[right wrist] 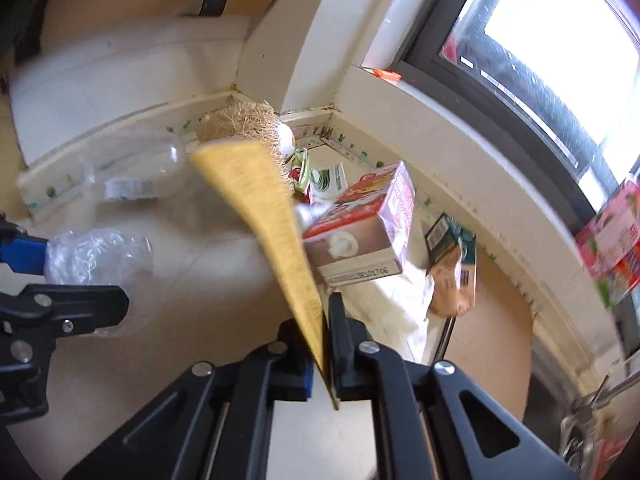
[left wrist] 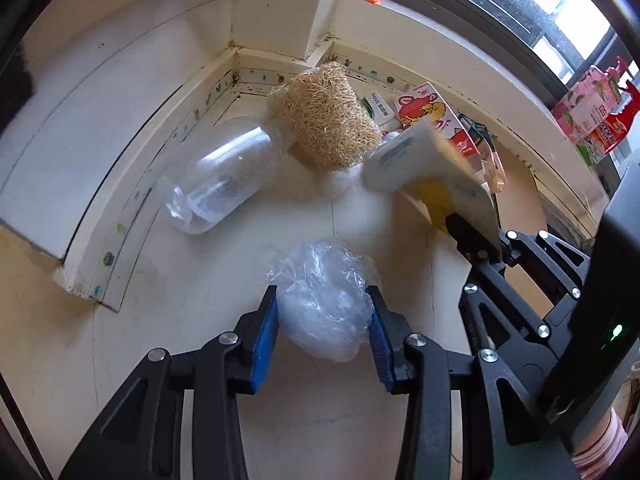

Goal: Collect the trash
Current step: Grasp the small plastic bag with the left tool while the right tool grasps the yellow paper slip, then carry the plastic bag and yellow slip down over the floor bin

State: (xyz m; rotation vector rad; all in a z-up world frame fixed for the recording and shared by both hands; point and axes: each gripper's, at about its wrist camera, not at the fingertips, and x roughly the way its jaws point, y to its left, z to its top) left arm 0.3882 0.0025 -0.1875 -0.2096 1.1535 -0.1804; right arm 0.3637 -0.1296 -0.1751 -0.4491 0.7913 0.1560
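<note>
Crumpled clear plastic wrap [left wrist: 324, 312] is gripped in left gripper [left wrist: 324, 332] jaws above the floor [left wrist: 160, 320]; flat yellow packet [right wrist: 264, 224] is clamped edgewise in closed right gripper [right wrist: 326, 344] jaws, presumably for disposal.

Cream floor [left wrist: 168, 312], tiled skirting [left wrist: 132, 216], dark-framed window [left wrist: 500, 12], pink cartons on sill [left wrist: 592, 108]

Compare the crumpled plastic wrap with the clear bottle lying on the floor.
The plastic wrap is a crinkled, shapeless wad; the clear bottle keeps a smooth rounded form. The wrap sits between the left tool's blue pads; the bottle lies on its side untouched near the baseboard. The bottle carries a label, the wrap none. Both are see-through plastic.
</note>
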